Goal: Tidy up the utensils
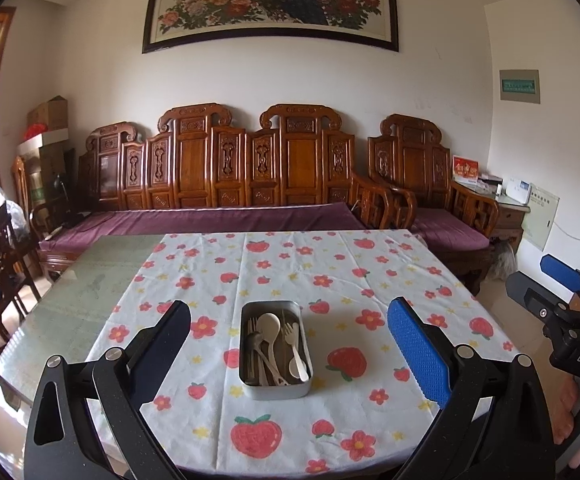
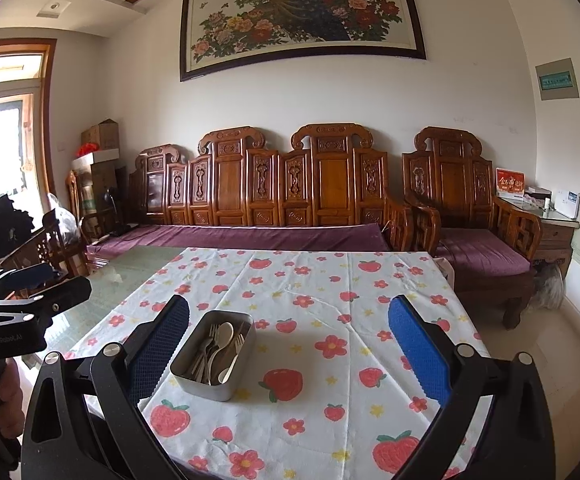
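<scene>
We hold both tools above the near edge of the surface [image 1: 90,304], which carries a white cloth printed with strawberries and flowers [image 1: 330,280]. Our left tool [image 1: 289,334] has its two fingers spread wide with nothing between them, and our right tool [image 2: 289,330] stands the same way, wide and bare. The metal tin [image 1: 275,390] sits on the cloth near the middle, long side running away from us, and the utensils [image 1: 274,344] all lie inside it: pale spoons, a pale fork and some metal forks, piled loosely and crossing one another with handles mostly toward us. In the left wrist view the tin falls between the fingers; in the right wrist view it sits toward the left finger, so the right tool is held further to the right, and each tool shows at the edge of the other's view. No utensil lies loose on the cloth. We judge that this fits two stages equally: a heap in the tin waiting to be sorted out, or pieces already gathered into the tin as their place. The high, spread hold suits either, since it keeps the tin in clear sight and the fingers clear of it.
</scene>
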`<move>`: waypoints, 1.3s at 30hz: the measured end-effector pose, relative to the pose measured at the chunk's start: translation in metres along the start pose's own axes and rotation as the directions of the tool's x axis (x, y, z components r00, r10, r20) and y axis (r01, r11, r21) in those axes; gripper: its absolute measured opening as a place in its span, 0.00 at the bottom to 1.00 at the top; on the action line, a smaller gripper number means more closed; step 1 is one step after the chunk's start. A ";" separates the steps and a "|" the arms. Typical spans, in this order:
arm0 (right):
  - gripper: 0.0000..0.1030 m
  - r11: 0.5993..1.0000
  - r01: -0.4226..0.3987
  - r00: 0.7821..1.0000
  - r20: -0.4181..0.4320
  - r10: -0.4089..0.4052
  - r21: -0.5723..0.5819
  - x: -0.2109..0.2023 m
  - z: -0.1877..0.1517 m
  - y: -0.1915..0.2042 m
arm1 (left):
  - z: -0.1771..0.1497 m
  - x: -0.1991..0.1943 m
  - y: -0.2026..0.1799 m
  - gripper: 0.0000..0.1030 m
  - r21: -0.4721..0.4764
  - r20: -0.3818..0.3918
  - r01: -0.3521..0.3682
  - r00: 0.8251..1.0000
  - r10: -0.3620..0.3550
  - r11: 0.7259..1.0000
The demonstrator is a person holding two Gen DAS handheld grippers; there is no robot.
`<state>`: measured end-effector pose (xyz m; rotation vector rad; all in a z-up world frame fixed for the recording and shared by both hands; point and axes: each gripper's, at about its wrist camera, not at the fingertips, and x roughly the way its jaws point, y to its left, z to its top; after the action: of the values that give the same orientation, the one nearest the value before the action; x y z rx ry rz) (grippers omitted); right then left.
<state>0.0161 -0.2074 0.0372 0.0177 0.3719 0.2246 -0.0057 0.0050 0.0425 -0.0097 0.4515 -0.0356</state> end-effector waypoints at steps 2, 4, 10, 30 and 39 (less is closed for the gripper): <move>0.98 1.000 -0.002 1.000 -0.001 0.002 0.003 0.000 -0.001 0.000 | -0.001 0.001 0.001 0.92 -0.003 -0.002 -0.004 1.000 0.004 1.000; 0.98 1.000 -0.001 1.000 0.000 0.001 0.002 -0.001 -0.002 -0.001 | -0.002 0.001 0.002 0.92 -0.007 -0.003 -0.008 1.000 0.007 1.000; 0.98 1.000 -0.001 1.000 -0.001 0.001 0.002 -0.001 -0.001 -0.001 | -0.003 0.004 0.003 0.92 -0.008 -0.005 -0.011 1.000 0.011 1.000; 0.98 1.000 -0.004 1.000 -0.001 0.004 0.002 0.001 -0.003 -0.001 | -0.009 0.006 0.000 0.92 0.004 -0.003 -0.010 1.000 0.010 1.000; 0.98 1.000 -0.003 1.000 -0.001 0.003 0.001 0.001 -0.004 0.000 | -0.009 0.004 -0.001 0.92 0.008 0.001 -0.009 1.000 0.009 1.000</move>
<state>0.0160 -0.2071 0.0330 0.0196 0.3728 0.2275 -0.0063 0.0040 0.0324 0.0004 0.4500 -0.0290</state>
